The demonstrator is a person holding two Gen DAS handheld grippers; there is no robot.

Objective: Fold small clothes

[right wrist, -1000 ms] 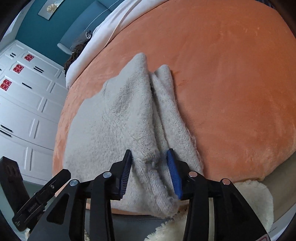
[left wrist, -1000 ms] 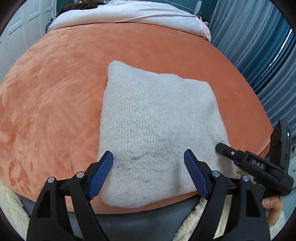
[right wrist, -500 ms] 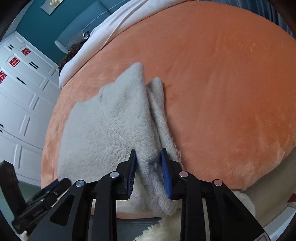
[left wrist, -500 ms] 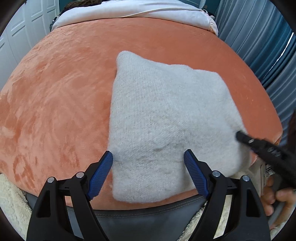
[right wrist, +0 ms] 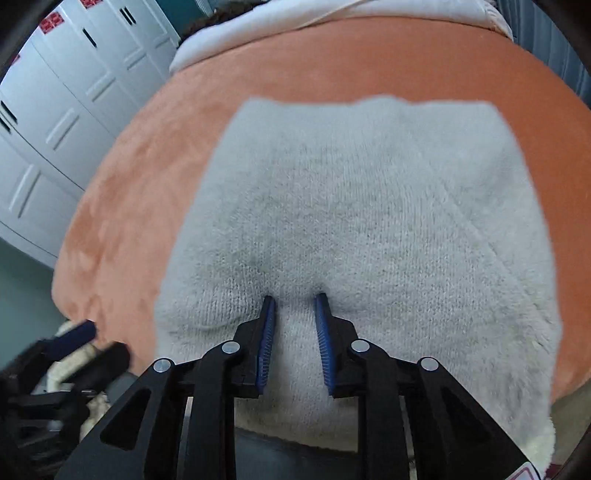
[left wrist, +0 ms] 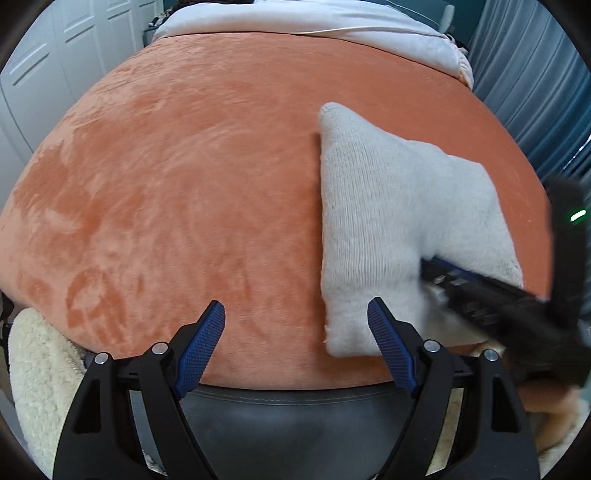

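- Left wrist view: my left hand-held gripper (left wrist: 295, 343) hangs spread wide, its blue pads (left wrist: 201, 347) holding nothing, above the near edge of the orange blanket (left wrist: 184, 192) that covers the bed.
- Left wrist view: the folded grey knit garment (left wrist: 388, 221) lies on the blanket to the right of this gripper; the right pad overlaps its near left corner in the picture, but I cannot tell whether they touch.
- Left wrist view: my right hand-held gripper (left wrist: 436, 269) comes in from the right edge, blurred, with its tip at the garment's near right part.
- Left wrist view: a white sheet (left wrist: 314, 22) lies at the far end of the bed, and blue curtains (left wrist: 535, 92) hang on the right.
- Right wrist view: my right hand-held gripper (right wrist: 294, 321) has its pads drawn close, pinching a raised fold of the grey knit garment (right wrist: 351, 184) at its near edge.
- Right wrist view: the garment lies spread on the orange blanket (right wrist: 140, 177), its near edge hanging at the bed's edge.
- Right wrist view: white cabinet doors (right wrist: 66, 103) stand to the left; my left hand-held gripper (right wrist: 74, 350) shows blurred at lower left.
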